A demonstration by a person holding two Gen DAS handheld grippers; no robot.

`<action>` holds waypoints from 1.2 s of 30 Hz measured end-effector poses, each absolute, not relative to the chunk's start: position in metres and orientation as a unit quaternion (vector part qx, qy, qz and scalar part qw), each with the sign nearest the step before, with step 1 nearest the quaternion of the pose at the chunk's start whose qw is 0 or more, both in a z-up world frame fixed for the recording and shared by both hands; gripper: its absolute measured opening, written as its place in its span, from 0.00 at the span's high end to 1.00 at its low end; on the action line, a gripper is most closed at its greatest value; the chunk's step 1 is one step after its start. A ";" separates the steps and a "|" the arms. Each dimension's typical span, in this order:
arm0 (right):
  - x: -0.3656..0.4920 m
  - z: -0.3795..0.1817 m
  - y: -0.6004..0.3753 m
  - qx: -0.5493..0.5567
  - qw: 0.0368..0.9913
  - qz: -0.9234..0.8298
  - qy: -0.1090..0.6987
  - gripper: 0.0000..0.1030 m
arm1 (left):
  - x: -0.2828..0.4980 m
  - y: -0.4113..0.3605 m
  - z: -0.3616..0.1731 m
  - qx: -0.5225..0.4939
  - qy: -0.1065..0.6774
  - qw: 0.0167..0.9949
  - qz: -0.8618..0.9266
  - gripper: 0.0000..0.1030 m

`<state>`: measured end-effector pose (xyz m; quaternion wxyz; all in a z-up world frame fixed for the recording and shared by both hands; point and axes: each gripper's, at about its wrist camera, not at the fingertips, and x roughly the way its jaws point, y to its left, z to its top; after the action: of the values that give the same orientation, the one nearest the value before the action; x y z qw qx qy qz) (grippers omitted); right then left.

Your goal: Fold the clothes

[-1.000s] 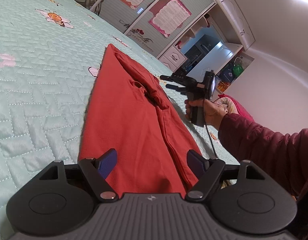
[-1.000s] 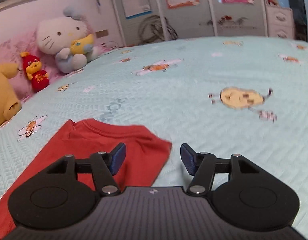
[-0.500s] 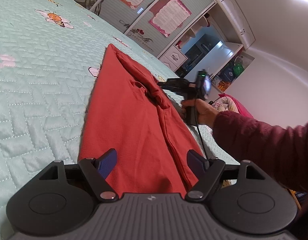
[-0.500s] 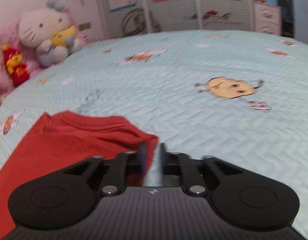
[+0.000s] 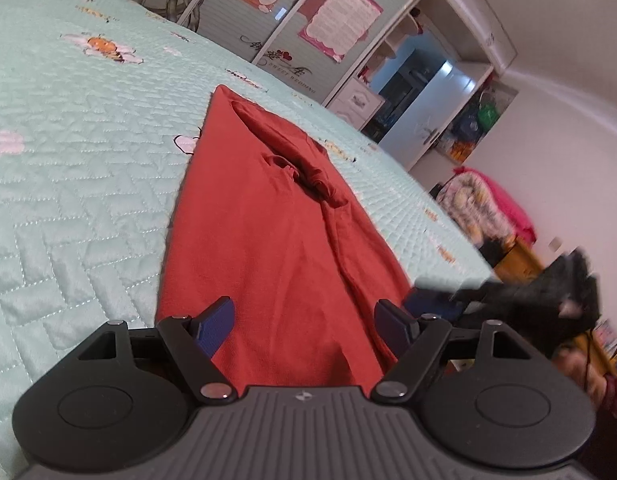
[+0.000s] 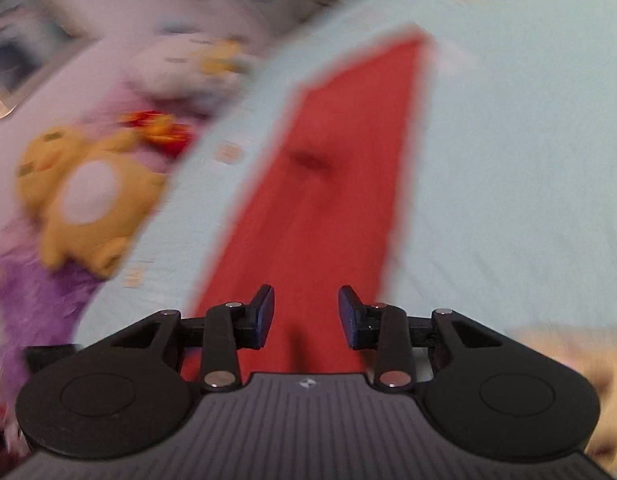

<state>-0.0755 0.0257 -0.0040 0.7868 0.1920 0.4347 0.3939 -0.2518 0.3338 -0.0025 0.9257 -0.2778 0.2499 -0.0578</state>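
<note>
One red garment (image 5: pixel 276 240) lies on one mint quilted bedspread (image 5: pixel 68 168), running toward 12 o'clock. Two grippers: the left gripper (image 5: pixel 306 322) at 6 o'clock and the right gripper (image 5: pixel 504 300), blurred, at 3 o'clock. Two pink-bordered posters (image 5: pixel 340 20) hang at 12 o'clock. The blurred right wrist view shows at least three plush toys, the yellow plush toy (image 6: pixel 84 200) at 9 o'clock.

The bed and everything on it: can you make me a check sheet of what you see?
Surface: green quilted bedspread with cartoon patches.
Job's things: red shirt, lying in a long narrow fold.
Clutter: yellow plush toy and other soft toys, blurred.
Grippers: left hand-held gripper open over the shirt's near end; right hand-held gripper open, empty.
Cables: thin black cable below the right gripper.
Surroundings: wardrobe doors with posters.
</note>
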 end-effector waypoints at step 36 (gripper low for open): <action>-0.276 0.020 -0.011 0.193 0.806 0.407 0.385 0.56 | -0.301 0.255 0.025 -0.060 0.396 0.914 -0.058 0.20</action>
<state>-0.2759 -0.0114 0.0202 0.8055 0.1927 0.3849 0.4072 -0.3008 0.2546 0.0252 0.9143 -0.0597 0.3965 -0.0581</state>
